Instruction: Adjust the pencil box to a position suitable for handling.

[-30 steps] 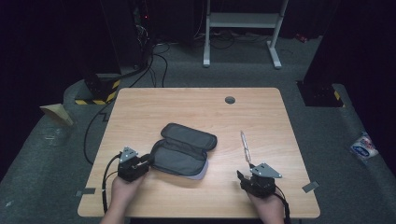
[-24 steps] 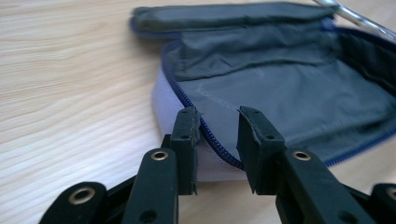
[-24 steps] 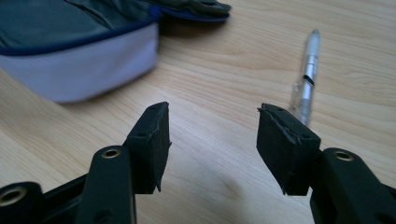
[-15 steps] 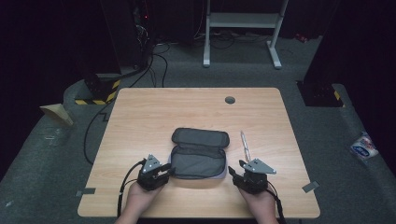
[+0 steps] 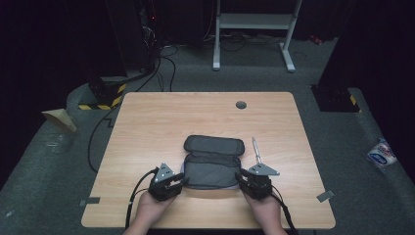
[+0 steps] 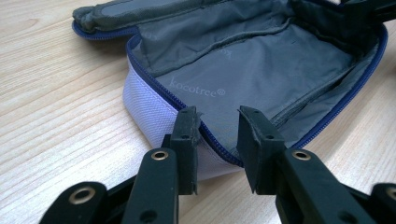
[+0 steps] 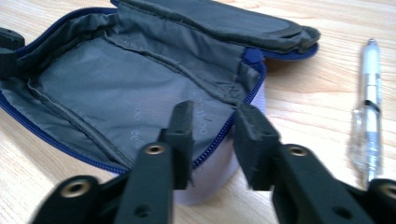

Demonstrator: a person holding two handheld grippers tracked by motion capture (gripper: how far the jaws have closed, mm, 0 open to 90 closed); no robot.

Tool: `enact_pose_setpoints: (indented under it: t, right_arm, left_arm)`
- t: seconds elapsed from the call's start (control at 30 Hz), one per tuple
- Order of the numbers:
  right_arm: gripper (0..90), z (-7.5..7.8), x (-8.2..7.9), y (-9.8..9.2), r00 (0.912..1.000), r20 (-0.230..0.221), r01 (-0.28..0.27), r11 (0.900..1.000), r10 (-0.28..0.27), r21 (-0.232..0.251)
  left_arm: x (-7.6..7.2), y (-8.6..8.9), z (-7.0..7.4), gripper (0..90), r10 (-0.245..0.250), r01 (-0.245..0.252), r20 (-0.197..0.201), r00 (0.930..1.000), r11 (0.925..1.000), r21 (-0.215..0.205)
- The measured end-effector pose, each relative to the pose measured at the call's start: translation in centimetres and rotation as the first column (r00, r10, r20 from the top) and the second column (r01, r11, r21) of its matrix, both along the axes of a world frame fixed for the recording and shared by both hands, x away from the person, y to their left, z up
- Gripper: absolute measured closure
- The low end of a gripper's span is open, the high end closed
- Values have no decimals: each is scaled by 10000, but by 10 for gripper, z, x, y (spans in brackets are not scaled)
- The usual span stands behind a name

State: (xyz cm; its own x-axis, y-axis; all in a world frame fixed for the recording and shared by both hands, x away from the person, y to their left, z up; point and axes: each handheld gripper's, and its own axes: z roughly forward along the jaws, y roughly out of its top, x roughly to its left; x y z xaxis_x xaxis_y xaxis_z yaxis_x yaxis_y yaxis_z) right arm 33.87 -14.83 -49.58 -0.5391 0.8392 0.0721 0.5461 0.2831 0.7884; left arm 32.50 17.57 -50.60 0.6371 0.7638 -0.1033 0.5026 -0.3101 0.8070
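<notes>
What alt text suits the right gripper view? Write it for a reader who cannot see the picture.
The right tongs, jaws apart, straddle the blue-zippered rim at one end of an open pencil case with grey lining, lying on a wooden table. A clear pen lies on the table beside the case, and the case's lid is folded back behind it.

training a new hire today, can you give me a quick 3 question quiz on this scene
1. True or false: the pencil case lies unzipped, with its flap folded back.
2. On which side of the case does the pen lie: A the left gripper's, B the right gripper's?
3. What colour is the case's zip?

Key: 1 true. 2 B. 3 blue.
</notes>
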Motion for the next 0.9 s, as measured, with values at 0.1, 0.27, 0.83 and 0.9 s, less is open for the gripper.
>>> enact_pose_setpoints:
  t: [0.1,0.27,0.83,0.9]
  right_arm:
    - [806,-3,4,3,9999,136,89,9998,-87,-165]
    - [831,-6,14,2,9991,239,364,9993,-362,-81]
    - [812,-5,59,9,9957,527,782,9965,-765,-298]
    - [800,-5,59,8,9957,522,778,9964,-760,-330]
  left_arm:
    - [3,-1,0,735,129,-130,-19,9999,9995,-282]
    - [9,-9,-1,737,372,-372,269,9989,9993,-15]
    - [39,-9,-7,736,1174,-1148,595,9913,9924,-446]
    - [39,-9,-7,727,1277,-1245,613,9899,9908,-526]
